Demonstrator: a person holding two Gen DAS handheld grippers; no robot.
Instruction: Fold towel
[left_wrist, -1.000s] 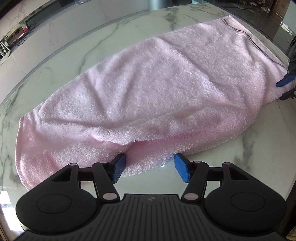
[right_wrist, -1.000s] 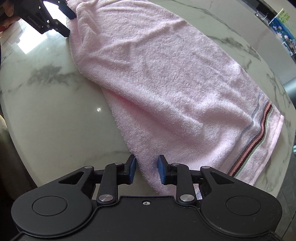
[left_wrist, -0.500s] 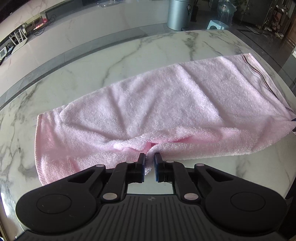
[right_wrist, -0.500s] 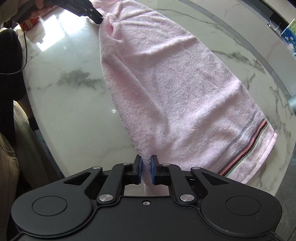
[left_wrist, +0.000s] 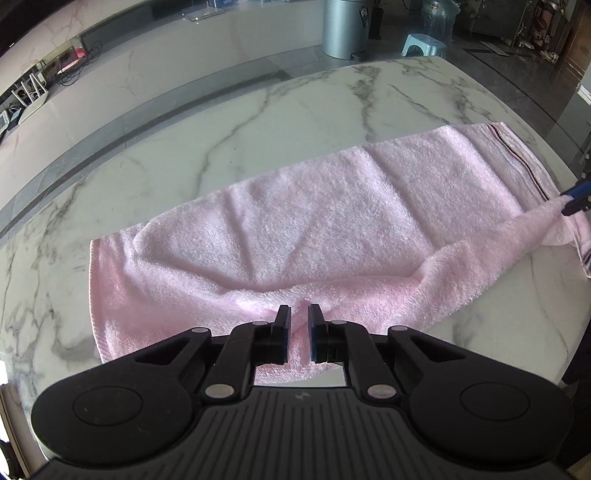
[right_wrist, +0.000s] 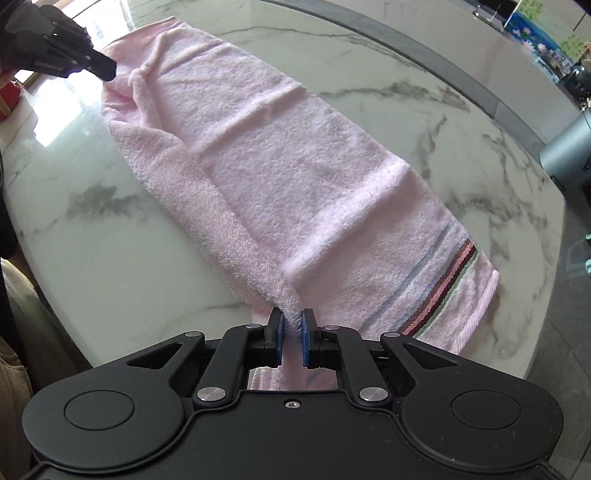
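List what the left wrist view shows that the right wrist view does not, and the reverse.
Only the left wrist view shows the blue stool and the towel's plain hemmed end. Only the right wrist view shows the multicoloured stripe band up close. Both show the pink towel on the marble table, the grey bin, and both tongs, left tongs and right tongs, shut on its near edge.
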